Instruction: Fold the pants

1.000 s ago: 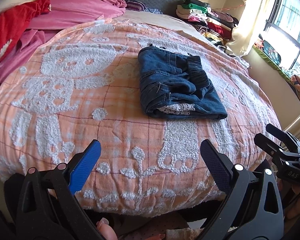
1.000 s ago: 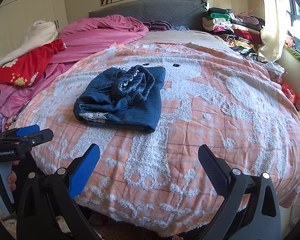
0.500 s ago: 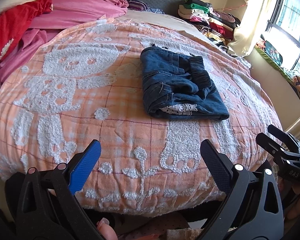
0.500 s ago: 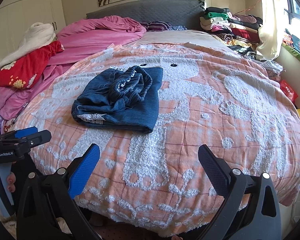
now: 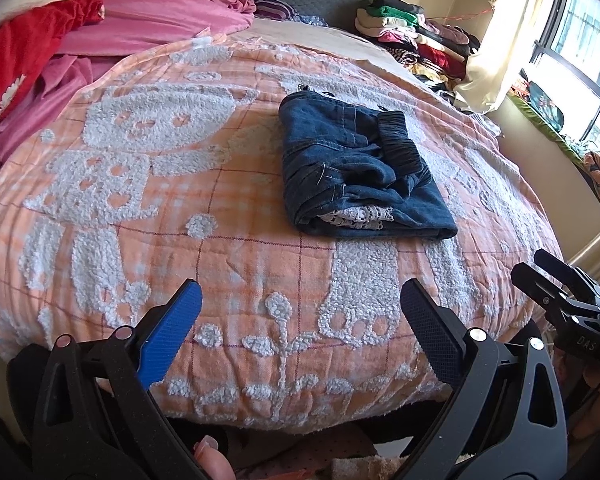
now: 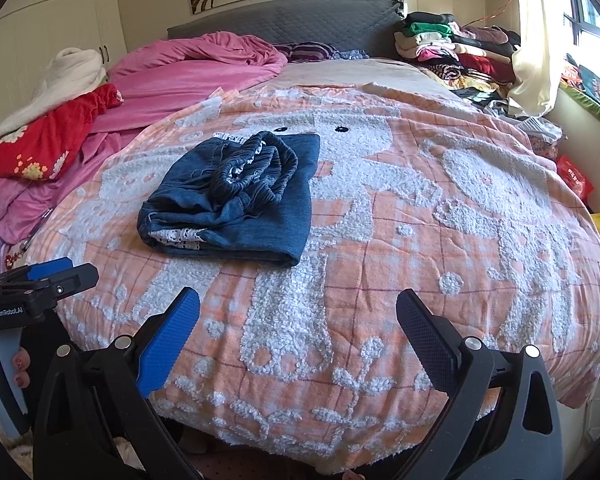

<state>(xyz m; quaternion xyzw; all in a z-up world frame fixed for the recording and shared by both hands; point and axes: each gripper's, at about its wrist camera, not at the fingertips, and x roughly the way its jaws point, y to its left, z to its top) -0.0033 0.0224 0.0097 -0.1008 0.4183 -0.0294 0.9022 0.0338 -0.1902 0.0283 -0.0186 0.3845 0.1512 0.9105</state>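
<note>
Dark blue denim pants (image 5: 354,170) lie folded in a compact bundle on the orange-and-white bedspread (image 5: 140,184), with white lace showing at the near edge. They also show in the right wrist view (image 6: 236,196). My left gripper (image 5: 300,308) is open and empty, held over the bed's near edge, well short of the pants. My right gripper (image 6: 298,312) is open and empty, also near the bed's front edge. The right gripper shows at the right of the left wrist view (image 5: 560,300), and the left gripper at the left of the right wrist view (image 6: 40,284).
Pink bedding (image 6: 196,68) and a red blanket (image 6: 48,136) lie at the far left. A stack of folded clothes (image 6: 452,48) sits at the far right by the headboard. A window and curtain (image 6: 540,40) are on the right.
Both grippers have drifted slightly; the pants look a little nearer and lower in both views. The pants have not moved on the bed. Both grippers stay open.
</note>
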